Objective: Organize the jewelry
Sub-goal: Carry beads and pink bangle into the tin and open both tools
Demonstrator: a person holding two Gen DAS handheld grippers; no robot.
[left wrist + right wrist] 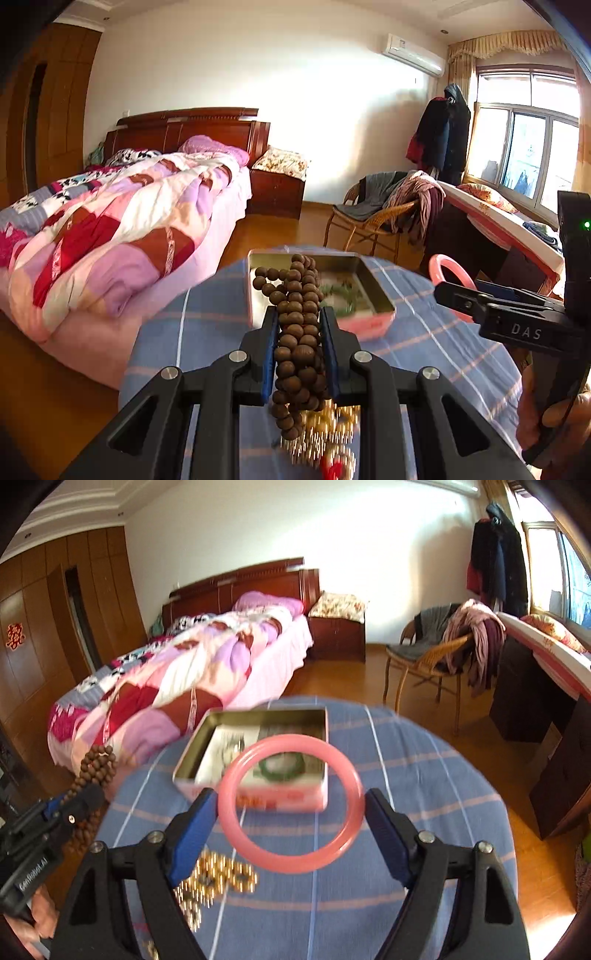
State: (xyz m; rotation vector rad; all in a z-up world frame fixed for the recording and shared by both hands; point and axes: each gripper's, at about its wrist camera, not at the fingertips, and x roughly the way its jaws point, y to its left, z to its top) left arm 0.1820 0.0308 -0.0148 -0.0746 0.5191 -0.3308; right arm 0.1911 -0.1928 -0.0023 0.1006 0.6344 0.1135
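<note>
Where beads point(299, 332) hang, tin point(373, 288) behind.

- white walls point(314, 92) with an air conditioner point(413, 53) mounted high near the curtained window point(532, 147), bright daylight coming in
- polished wooden floor point(332, 679)
- bed point(129, 221) with a dark wood headboard and patchwork quilt, nightstand point(277, 192) beside it
- wicker chair point(424, 661) draped with clothes
- wooden wardrobe point(37, 627) along one wall

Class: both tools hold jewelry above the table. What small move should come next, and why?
Probably carry the right tool, shut on the pink bangle, forward over the open tin and lower it: the tin sits just ahead, while the left tool grips the wooden beads.
</note>
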